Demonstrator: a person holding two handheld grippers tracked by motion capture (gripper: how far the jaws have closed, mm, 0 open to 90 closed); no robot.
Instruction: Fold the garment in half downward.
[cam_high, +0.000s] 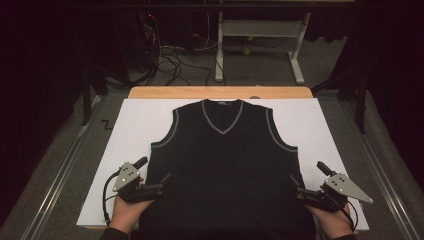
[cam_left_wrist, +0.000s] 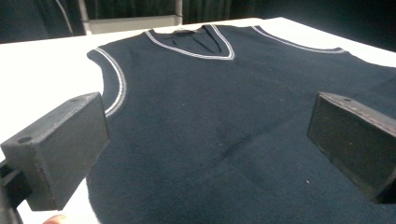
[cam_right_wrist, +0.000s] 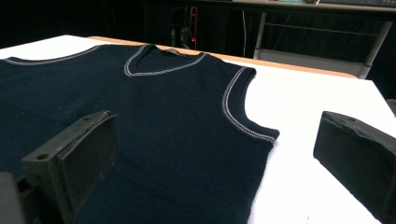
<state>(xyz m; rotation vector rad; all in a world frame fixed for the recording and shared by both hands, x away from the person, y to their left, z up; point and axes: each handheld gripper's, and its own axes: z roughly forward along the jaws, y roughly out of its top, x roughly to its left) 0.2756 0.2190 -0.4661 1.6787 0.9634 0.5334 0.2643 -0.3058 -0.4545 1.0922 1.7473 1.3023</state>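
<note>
On the worktop (cam_high: 135, 125), both grippers, left gripper (cam_high: 159, 184) and right gripper (cam_high: 296, 186), are hovering beside the vest (cam_high: 225, 165), fingers apart; uneven pinches could be bunching it.

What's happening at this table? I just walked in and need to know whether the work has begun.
A person holds a two-jaw gripper in each hand over a dark sleeveless vest spread flat, neckline away from them, on a white board. The left gripper sits at one side edge of the vest near the hem, the right gripper at the other. Both have their jaws wide open with no fabric pinched. The vest lies smooth and unfolded, so nothing looks done yet.
</note>
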